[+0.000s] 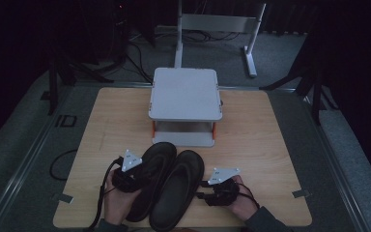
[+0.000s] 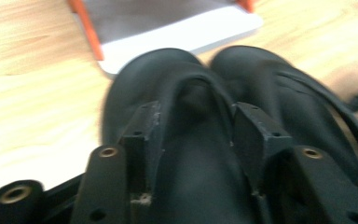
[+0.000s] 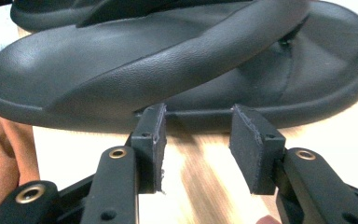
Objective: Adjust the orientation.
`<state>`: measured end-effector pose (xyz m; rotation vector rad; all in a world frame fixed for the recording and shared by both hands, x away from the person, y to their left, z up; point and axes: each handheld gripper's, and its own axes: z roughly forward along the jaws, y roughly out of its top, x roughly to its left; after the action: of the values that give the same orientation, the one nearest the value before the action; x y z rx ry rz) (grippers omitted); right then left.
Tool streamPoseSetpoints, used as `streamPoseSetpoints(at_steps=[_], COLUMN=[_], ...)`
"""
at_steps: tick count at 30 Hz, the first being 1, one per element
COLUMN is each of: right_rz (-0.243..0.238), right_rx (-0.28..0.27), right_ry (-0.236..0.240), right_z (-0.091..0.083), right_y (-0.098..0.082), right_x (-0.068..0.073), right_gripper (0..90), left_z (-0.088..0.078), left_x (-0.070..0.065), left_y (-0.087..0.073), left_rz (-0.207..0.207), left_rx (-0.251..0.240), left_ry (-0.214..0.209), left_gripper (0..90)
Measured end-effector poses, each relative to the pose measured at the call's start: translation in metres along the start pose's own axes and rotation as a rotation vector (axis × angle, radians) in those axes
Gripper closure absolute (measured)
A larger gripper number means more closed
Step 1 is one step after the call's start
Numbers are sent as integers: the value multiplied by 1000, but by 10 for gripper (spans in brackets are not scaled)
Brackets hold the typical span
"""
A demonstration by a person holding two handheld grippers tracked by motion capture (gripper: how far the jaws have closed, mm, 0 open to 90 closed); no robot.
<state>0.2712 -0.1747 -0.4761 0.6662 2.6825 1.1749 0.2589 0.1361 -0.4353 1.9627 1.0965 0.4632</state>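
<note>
Sandals lie as a pair at the near middle of the counter [image 1: 251, 135], soles down, touching along their inner sides, long axes running from about 7 o'clock at the heels to 1 o'clock at the toes in the high view. The left sandal [image 1: 150, 170] has the left gripper [image 1: 125, 176] at its 9 o'clock side, near the strap; in the left gripper view the jaws stand partly open on either side of that strap, and the blur leaves it unclear whether the pads touch it, though they do not look clamped. The right sandal [image 1: 179, 186] has the right gripper [image 1: 207, 189] at its 3 o'clock edge. In the right gripper view the jaws are partly open with bare counter between them, their tips just short of the sole's rim, nothing held. Each hand is nearer its own sandal, so I judge each will work its own side.

Beyond the toes, at 12 o'clock, stands a small white rack [image 1: 185, 94] with orange posts; its lower shelf [image 1: 183, 138] lies just past the left sandal's toe. The counter is open at 9 and 3 o'clock, with its near edge close behind the heels. A straight push toward 12 o'clock looks the freest path.
</note>
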Motion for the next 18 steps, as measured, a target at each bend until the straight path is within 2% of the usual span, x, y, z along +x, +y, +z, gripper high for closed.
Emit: streamPoseSetpoints(at_steps=[3, 8, 12, 15, 17, 18], right_rz=[9, 39, 57, 64, 68, 71], right_rx=[-10, -17, -26, -32, -32, -32], right_ry=[-13, -33, -47, -53, -56, -57], right_z=[-5, -12, -16, -19, -19, -19], right_y=[-2, -8, -11, -12, -12, -13], right_x=[-3, -9, -13, -15, -16, -17], right_gripper=[553, 550, 549, 548, 548, 548], left_z=[0, 8, 19, 24, 26, 27], left_x=[-9, -21, -26, -28, -27, -26], left_y=[-3, -9, -13, -15, -16, -16], left_rz=[15, 46, 77, 108, 114, 108], left_rx=[11, 44, 91, 117, 122, 121], left_ry=[-47, -71, -50, -17, -4, -14], left_gripper=[558, 566, 634, 692, 739, 746])
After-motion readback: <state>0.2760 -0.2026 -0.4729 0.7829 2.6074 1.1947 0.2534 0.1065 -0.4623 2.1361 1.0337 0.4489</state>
